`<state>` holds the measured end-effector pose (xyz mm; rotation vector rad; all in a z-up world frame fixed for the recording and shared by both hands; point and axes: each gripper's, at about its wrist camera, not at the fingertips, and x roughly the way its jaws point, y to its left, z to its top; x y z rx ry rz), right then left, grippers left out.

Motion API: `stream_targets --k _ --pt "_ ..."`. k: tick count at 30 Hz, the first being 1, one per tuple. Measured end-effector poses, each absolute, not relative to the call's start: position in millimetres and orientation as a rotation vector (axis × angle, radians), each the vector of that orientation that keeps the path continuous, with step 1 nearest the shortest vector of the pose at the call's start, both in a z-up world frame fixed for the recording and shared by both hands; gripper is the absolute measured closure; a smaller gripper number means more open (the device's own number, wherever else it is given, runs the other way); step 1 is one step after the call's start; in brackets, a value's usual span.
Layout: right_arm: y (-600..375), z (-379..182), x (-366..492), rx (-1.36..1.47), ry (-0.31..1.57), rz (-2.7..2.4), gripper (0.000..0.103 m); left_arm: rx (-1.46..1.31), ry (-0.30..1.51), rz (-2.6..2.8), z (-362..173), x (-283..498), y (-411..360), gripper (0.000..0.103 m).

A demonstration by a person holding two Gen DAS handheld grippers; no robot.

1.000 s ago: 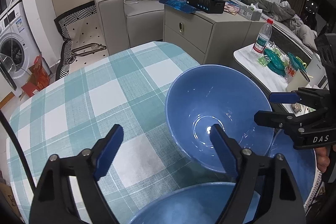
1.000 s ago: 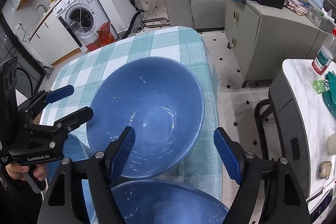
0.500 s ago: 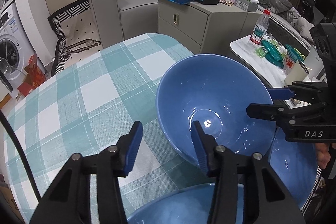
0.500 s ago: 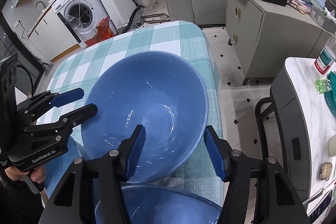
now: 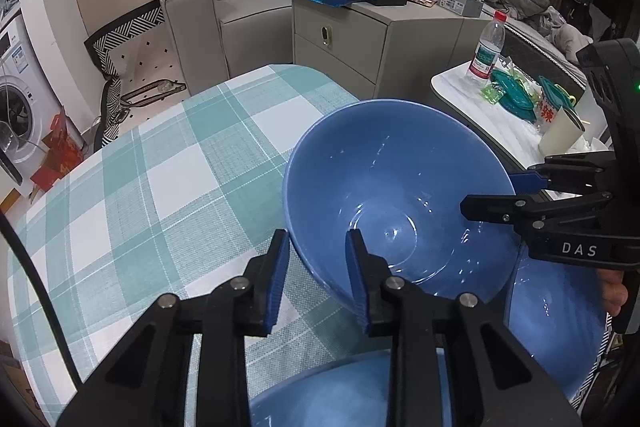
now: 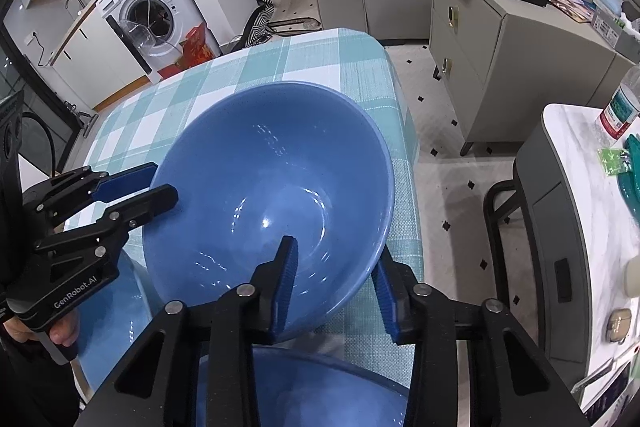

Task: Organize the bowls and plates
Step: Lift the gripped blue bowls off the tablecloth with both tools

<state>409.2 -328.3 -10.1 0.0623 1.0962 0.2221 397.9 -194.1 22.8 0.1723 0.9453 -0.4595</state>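
A large blue bowl [image 5: 396, 187] sits on the teal checked tablecloth [image 5: 160, 187]; it also shows in the right wrist view [image 6: 272, 195]. My left gripper [image 5: 316, 275] is shut on its near rim, one finger inside and one outside. My right gripper [image 6: 336, 287] is shut on the opposite rim; it shows from the side in the left wrist view [image 5: 520, 195]. Two more blue bowls lie close by, one below the left gripper [image 5: 348, 395] and one under the right gripper [image 5: 556, 323].
The table edge [image 6: 404, 131] runs close to the bowl on the right. A white side table [image 5: 500, 107] carries a water bottle [image 5: 486, 45] and teal items. A grey cabinet [image 5: 380, 39] and sofa stand behind.
Both grippers have closed from wide open onto opposite rims of the large blue bowl. The bowl has stayed in about the same place.
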Motion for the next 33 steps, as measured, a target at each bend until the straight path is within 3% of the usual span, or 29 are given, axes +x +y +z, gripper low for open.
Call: stream_targets --k 11,33 --pt "-325.8 -11.0 408.6 0.039 1.094 0.196 0.076 0.172 0.944 -0.447 23.1 398.4 -191.9 0.081" --pt "-321.6 10.6 394.1 0.010 1.046 0.189 0.077 0.170 0.883 -0.446 46.2 389.4 -187.7 0.081"
